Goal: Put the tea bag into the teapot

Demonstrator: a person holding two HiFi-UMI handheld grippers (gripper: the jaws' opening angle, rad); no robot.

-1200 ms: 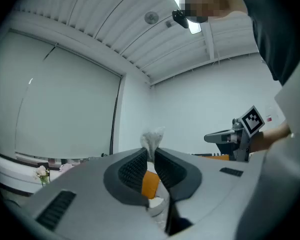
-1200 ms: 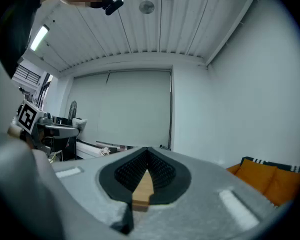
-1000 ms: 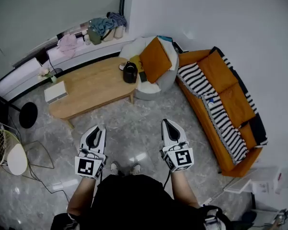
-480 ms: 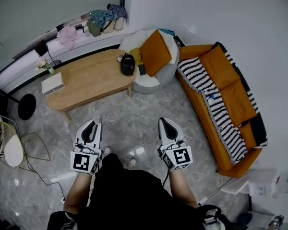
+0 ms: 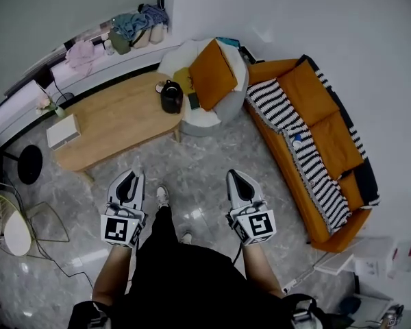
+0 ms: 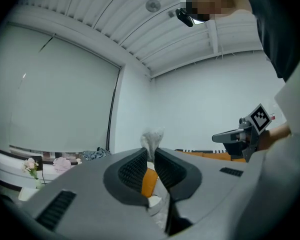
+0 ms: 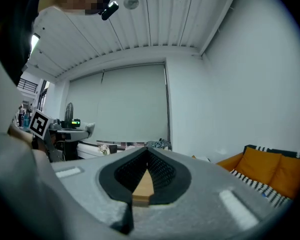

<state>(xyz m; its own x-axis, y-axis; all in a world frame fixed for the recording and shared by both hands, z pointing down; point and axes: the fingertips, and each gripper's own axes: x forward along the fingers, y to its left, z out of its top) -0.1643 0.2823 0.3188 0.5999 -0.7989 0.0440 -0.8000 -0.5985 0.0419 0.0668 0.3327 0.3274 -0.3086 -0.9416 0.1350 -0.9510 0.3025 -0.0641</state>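
The black teapot [image 5: 170, 96] stands at the right end of the wooden table [image 5: 116, 118], far ahead of both grippers. My left gripper [image 5: 130, 177] is held level over the floor, shut on a whitish tea bag [image 6: 152, 138] that sticks up between its tips [image 6: 151, 152]. At the same height to the right, my right gripper [image 5: 235, 177] is shut with nothing in it; its pads meet at the tip [image 7: 148, 152]. Each gripper shows in the other's view, the right gripper [image 6: 240, 135] and the left gripper [image 7: 65, 130].
A white round pouffe [image 5: 216, 112] with an orange cushion [image 5: 209, 81] adjoins the table's right end. An orange sofa [image 5: 315, 139] with a striped throw lines the right wall. A white box [image 5: 61, 130] lies on the table; a black round stand base [image 5: 29, 164] and a wire chair [image 5: 10, 218] are left.
The person has taken a step: a shoe now shows on the floor between the grippers. Table and teapot have shifted up and left in the head view. Both grippers stay shut.
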